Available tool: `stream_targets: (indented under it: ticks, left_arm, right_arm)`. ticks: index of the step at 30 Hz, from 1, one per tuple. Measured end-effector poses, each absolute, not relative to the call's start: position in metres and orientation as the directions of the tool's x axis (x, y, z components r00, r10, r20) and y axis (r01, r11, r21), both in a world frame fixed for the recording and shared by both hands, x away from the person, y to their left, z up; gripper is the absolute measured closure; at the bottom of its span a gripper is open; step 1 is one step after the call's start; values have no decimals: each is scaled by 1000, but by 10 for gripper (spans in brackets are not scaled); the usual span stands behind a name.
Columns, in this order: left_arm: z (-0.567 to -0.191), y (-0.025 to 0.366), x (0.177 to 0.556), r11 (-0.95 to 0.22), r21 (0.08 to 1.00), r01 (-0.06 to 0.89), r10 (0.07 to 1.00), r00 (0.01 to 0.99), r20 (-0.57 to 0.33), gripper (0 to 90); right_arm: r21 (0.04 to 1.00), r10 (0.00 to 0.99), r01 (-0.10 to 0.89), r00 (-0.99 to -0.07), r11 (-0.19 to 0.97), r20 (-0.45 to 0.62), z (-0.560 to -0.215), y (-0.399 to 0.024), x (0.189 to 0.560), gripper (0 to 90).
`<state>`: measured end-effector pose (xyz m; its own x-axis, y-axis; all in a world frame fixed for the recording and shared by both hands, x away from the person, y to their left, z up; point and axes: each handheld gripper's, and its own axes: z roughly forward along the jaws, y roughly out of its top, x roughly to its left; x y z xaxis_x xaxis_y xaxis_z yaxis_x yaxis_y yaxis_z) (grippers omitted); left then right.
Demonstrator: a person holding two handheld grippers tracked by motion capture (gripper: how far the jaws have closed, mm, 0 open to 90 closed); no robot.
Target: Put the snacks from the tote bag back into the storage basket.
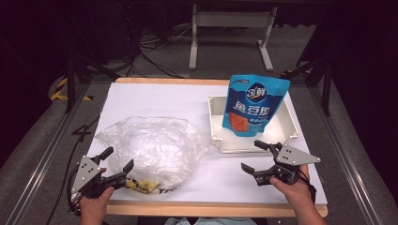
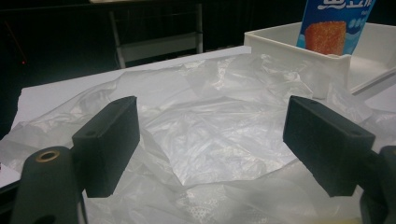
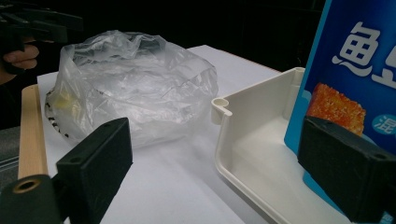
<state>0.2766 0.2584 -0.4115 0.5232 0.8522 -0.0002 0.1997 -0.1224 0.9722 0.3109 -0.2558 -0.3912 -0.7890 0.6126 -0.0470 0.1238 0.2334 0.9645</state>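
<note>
A crumpled clear plastic bag (image 1: 152,145) with yellow and black print lies on the white table cover at the left. My left gripper (image 1: 117,161) stands open at the bag's near left edge, its jaws wide with the bag (image 2: 205,135) spread ahead of them. A blue snack pouch (image 1: 252,104) stands upright in a white tray (image 1: 291,126) at the right. My right gripper (image 1: 253,157) is open just in front of the tray's near wall, nothing between its jaws. In the right gripper view the tray (image 3: 254,140), the pouch (image 3: 355,79) and the bag (image 3: 135,88) lie ahead.
The white cover (image 1: 155,98) spans a wooden-edged table (image 1: 211,208). Metal rails run along both sides, and a grey table frame (image 1: 230,28) with cables stands on the floor behind. The other hand with its gripper (image 3: 28,28) shows at the upper left of the right gripper view.
</note>
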Motion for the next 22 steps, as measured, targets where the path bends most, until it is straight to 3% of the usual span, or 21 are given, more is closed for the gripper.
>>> stream_targets:
  ticks: [13, 22]
  left_arm:
    - [-414, 263, 280, -117, 971, 208, 838, 545, -16, 191]
    - [-414, 261, 280, -125, 971, 203, 831, 556, -9, 190]
  right_arm:
    - [967, 699, 152, -714, 205, -36, -420, -265, 323, 106]
    - [967, 699, 162, -715, 197, -23, -421, -266, 325, 105]
